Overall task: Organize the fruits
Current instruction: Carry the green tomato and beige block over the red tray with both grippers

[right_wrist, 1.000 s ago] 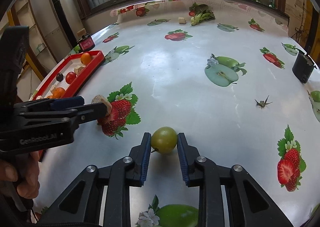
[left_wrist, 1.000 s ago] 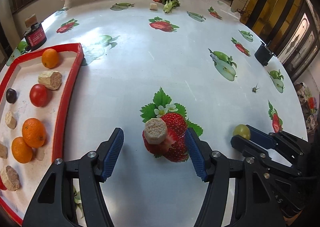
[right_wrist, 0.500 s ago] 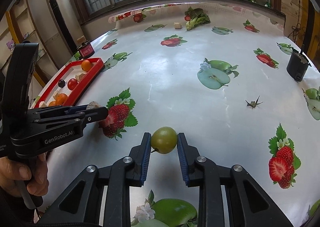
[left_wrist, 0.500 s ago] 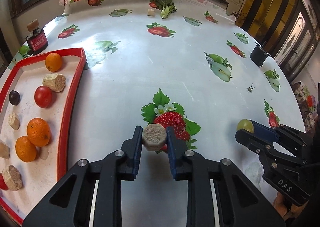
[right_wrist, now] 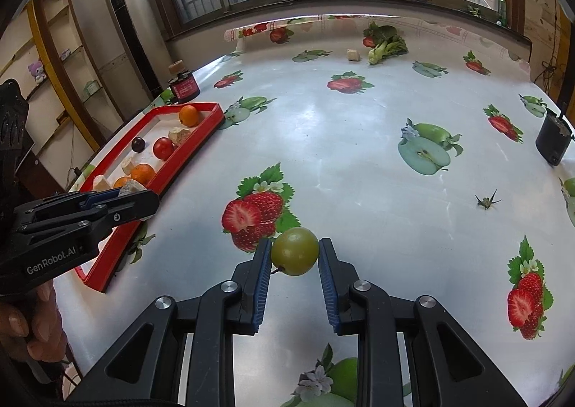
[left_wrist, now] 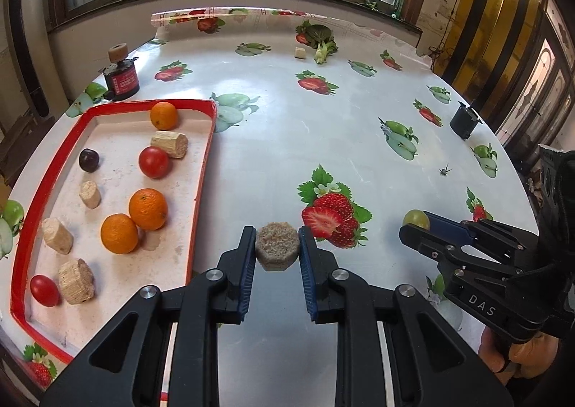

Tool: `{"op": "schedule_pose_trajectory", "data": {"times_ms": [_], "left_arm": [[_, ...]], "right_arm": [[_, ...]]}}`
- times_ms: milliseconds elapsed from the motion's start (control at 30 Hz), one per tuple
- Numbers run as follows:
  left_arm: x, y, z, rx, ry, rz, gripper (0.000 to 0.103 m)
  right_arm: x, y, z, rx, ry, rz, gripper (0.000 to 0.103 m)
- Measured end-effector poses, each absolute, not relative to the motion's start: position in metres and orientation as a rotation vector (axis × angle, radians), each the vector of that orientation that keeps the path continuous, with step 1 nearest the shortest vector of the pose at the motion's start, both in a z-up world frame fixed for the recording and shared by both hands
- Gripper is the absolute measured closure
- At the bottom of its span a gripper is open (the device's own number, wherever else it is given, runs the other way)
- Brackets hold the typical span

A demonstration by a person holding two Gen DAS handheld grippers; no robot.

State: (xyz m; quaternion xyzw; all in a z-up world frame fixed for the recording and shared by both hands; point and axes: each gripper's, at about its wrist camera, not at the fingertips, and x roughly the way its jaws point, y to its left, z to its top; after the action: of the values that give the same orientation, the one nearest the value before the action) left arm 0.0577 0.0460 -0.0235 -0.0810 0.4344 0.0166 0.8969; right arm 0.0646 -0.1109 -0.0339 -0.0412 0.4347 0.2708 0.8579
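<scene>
My left gripper is shut on a tan hexagonal cork block, held above the table just right of the red tray. The tray holds oranges, red tomatoes, a dark plum and several cork pieces. My right gripper is shut on a green plum, lifted over the printed strawberry. The right gripper also shows in the left wrist view with the green plum. The left gripper shows in the right wrist view, beside the tray.
A red-labelled jar stands behind the tray. A black cup stands at the right edge. Leafy greens and a small cork cube lie at the far side. A small dry stem lies on the table.
My left gripper shut on the cork block, lifted it and carried it left toward the tray. My right gripper kept the green plum and rose slightly, shifting left.
</scene>
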Motion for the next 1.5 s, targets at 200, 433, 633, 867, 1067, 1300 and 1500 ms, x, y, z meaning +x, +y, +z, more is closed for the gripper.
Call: {"op": "schedule_pose_trajectory", "data": {"times_ms": [200,433,633,867,1067,1300,1500], "left_arm": [[0.042,0.058,-0.021,-0.161,0.887,0.057,0.082],[0.024,0.077,-0.019,-0.19,0.875,0.095,0.082],[0.01,0.095,-0.018,-0.218,0.867,0.131,0.082],[-0.004,0.115,-0.017,-0.241,0.856,0.168,0.082],[-0.013,0.132,-0.022,-0.269,0.861,0.198,0.082],[-0.024,0.151,-0.026,-0.296,0.862,0.238,0.082],[-0.034,0.166,-0.03,-0.322,0.868,0.263,0.082]], "right_arm": [[0.058,-0.1,-0.029,-0.098,0.903,0.592,0.076],[0.053,-0.085,-0.022,-0.111,0.893,0.618,0.076],[0.047,-0.065,-0.019,-0.131,0.887,0.653,0.076],[0.042,-0.04,-0.014,-0.155,0.879,0.7,0.076],[0.04,-0.018,-0.014,-0.17,0.88,0.735,0.076],[0.042,0.01,-0.013,-0.171,0.884,0.776,0.076],[0.044,0.038,-0.009,-0.182,0.88,0.818,0.076]]}}
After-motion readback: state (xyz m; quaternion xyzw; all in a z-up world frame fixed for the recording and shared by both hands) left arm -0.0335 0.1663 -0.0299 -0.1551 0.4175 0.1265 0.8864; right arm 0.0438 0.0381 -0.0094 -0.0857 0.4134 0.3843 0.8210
